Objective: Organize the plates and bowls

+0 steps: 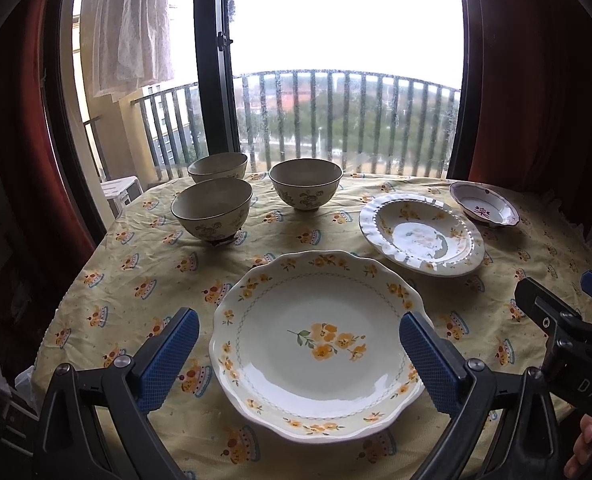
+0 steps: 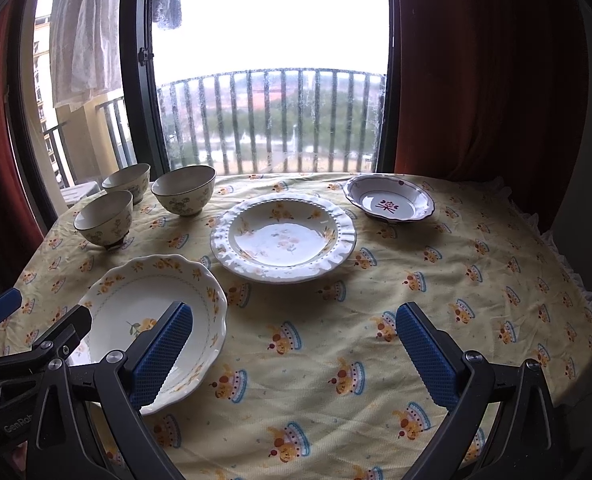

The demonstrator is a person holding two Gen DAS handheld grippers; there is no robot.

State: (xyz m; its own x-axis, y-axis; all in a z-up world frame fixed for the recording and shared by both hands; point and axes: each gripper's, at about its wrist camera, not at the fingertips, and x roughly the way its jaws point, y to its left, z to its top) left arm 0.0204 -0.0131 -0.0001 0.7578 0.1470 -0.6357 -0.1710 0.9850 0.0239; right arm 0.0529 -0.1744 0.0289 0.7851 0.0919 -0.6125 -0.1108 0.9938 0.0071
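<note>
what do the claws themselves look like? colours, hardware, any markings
Both alike: the left claw and right claw have black angular frames, silver pivot bolts and blue pads with a fine grid texture. White lettering shows on each other's body: partly cut-off "DAS" and "GenRob". A bare fingertip shows; no cables or sleeves visible.

Yellow tablecloth [image 2: 315,360] — red curtain [image 2: 475,80], balcony railing [image 2: 272,120] behind.

Both wrist views look low across the table [image 1: 136,280] toward the window [image 2: 268,40]; left sits left.
</note>
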